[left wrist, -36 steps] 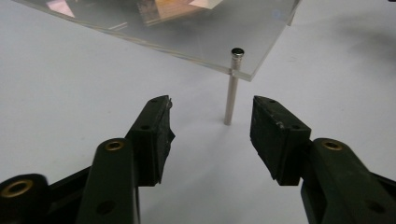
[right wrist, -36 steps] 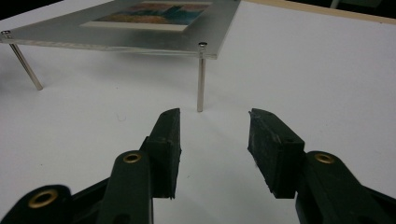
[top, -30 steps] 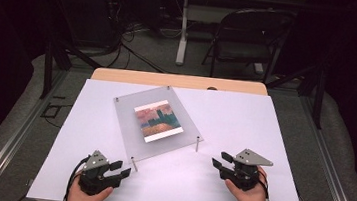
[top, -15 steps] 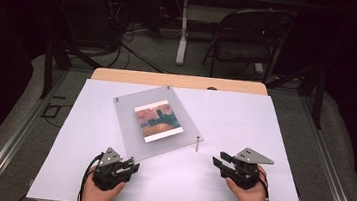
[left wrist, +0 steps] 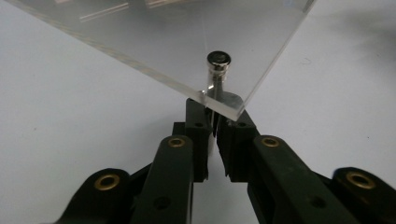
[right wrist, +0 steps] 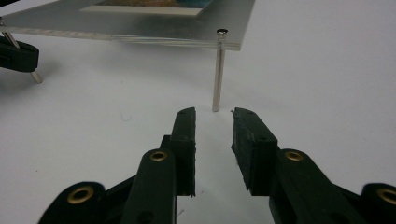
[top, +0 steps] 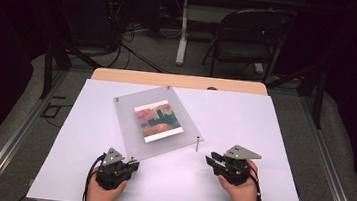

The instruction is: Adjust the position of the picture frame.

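Black left gripper (top: 127,164), at the near-left corner of the clear acrylic panel (top: 129,120) on the white table (top: 265,119), has just been closing and is clamped on that corner's metal standoff pin (left wrist: 217,77). Centred in the panel is a colour print (top: 157,120); no legible writing, brand or label. Right gripper (right wrist: 214,122), just short of the near-right pin (right wrist: 218,70), has been closing but grips nothing.

High view looks down; gripper views close, sharing the acrylic frame (top: 156,123).
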### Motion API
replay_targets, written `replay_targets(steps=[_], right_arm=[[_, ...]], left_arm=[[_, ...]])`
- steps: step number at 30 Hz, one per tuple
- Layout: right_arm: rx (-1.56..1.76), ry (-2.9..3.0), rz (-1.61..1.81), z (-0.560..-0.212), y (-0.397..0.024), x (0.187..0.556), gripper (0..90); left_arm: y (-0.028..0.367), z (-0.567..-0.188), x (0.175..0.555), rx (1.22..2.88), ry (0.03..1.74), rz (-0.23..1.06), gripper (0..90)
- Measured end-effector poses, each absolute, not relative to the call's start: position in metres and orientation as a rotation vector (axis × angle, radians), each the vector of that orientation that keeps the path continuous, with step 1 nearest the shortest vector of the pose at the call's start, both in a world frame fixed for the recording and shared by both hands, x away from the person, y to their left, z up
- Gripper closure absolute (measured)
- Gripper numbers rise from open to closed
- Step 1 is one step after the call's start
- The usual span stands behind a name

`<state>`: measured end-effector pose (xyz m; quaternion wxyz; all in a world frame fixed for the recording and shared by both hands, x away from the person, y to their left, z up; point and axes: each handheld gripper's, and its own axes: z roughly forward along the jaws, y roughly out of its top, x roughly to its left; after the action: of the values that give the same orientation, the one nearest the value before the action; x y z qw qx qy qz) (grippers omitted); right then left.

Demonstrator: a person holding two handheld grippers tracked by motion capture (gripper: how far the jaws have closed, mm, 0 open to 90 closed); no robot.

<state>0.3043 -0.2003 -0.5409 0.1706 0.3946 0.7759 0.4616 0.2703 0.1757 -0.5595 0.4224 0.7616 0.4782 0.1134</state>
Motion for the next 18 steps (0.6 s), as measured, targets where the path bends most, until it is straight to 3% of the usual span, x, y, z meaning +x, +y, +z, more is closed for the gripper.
replay_targets(steps=[18], right_arm=[[1.137, 2.226, 1.292, -0.553, -0.173, 0.338, 72.5]], left_arm=[[0.178, -0.56, 0.271, 1.897, 1.19, 0.267, 84.7]])
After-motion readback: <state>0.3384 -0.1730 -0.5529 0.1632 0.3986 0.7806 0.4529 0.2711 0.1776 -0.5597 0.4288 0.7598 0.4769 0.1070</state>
